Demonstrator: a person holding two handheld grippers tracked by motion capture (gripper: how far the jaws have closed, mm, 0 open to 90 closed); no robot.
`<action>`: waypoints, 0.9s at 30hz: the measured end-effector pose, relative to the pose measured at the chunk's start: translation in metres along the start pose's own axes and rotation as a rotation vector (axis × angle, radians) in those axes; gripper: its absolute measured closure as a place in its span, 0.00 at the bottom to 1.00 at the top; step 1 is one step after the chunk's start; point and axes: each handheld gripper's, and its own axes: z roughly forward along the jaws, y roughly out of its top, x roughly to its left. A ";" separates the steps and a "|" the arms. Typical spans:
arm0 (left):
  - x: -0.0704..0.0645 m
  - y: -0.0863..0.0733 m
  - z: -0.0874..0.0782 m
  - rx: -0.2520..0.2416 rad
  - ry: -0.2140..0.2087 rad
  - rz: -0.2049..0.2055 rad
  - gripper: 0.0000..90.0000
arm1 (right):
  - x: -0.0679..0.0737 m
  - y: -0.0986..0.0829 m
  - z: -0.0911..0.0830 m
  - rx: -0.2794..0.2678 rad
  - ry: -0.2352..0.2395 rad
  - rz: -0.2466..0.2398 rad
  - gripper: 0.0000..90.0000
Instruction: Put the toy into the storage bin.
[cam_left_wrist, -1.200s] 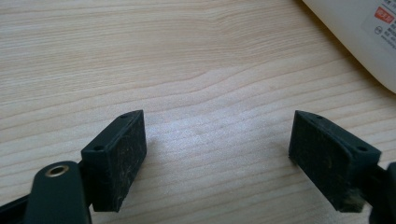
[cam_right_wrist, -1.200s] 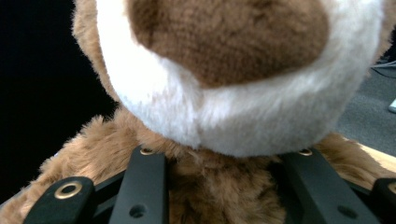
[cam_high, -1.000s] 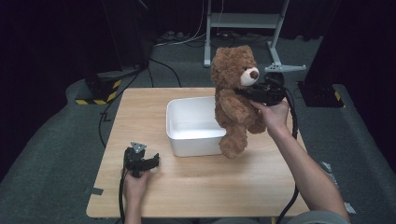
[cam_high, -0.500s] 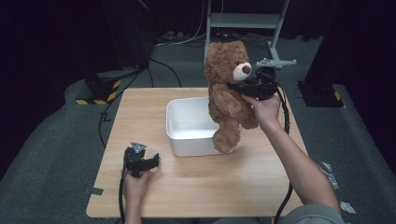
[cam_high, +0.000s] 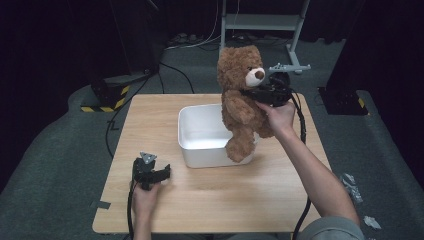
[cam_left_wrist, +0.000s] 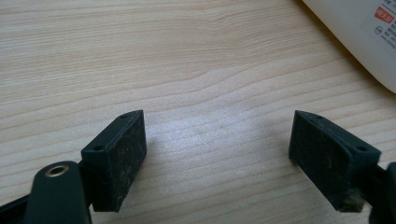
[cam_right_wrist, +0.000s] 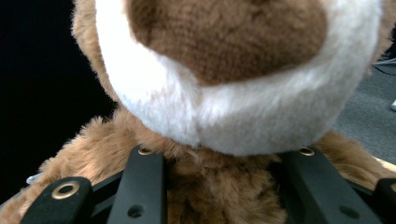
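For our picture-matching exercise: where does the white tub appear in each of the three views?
High view: white tub mid-table, the teddy bear hanging over its right end.
Left claw view: its wall fills the top right corner.
Right claw view: not in it.
Shared landmark: the wooden table.

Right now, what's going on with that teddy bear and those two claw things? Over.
Right gripper shut on teddy bear at the neck, bear held above white bin. Left gripper open, low over the table, holding nothing. Bin looks unobstructed.
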 end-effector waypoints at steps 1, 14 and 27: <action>0.000 0.000 0.000 0.000 0.000 0.001 0.21 | -0.001 -0.001 0.001 -0.002 -0.003 0.001 0.71; 0.001 0.000 0.000 0.004 -0.002 0.002 0.21 | -0.003 -0.006 0.009 0.018 -0.017 -0.007 0.70; 0.000 0.000 0.000 0.002 0.001 0.001 0.21 | -0.005 -0.003 0.013 0.006 -0.012 0.006 0.70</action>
